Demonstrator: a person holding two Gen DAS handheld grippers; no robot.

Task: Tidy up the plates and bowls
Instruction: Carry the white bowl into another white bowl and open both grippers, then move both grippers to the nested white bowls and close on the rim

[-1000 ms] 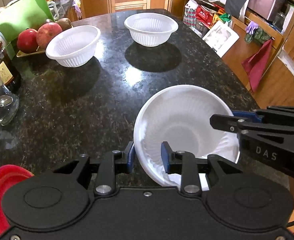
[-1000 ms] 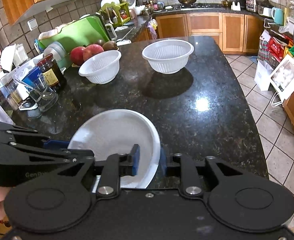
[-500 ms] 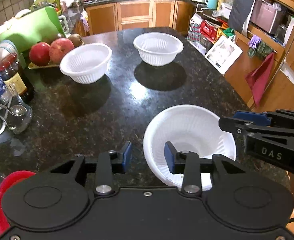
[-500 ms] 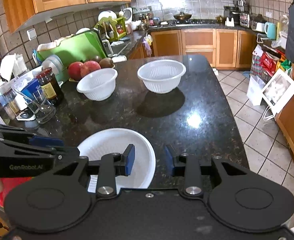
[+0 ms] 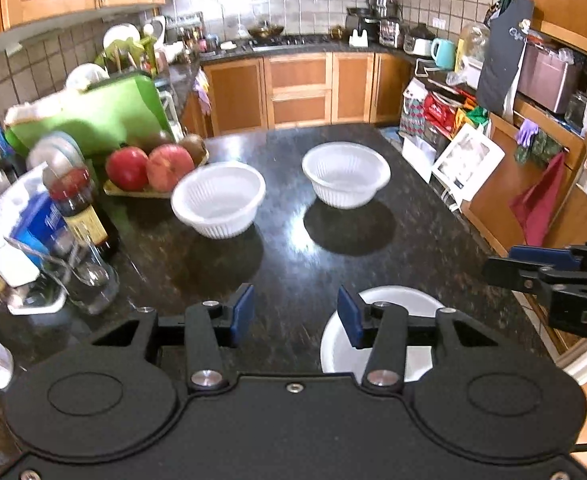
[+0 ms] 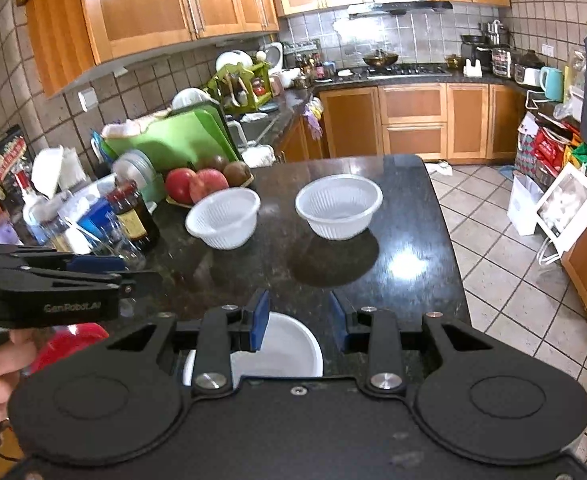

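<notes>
Left wrist view. The left gripper stands above the dark stone counter, its jaws opening with only counter between the blue pads. The near bowl sits on the counter below the right-hand finger, free of any grip. Two ribbed white bowls stand farther off: the left ribbed bowl just beside the fruit tray, the right ribbed bowl apart from it. The right gripper enters from the frame's right edge; its jaw state cannot be told here.

Right wrist view. The right gripper holds its jaws at a modest gap, empty; the near bowl lies under and behind its left-hand finger. The far bowls stand side by side, not touching. The left gripper shows at the left edge.

Handling, as judged. The bowls look thin, light and slightly flexible, probably disposable plastic; a smooth wall may slip. The rim is the sensible hold, one pad inside and one outside, with gentle pressure to avoid buckling.
</notes>
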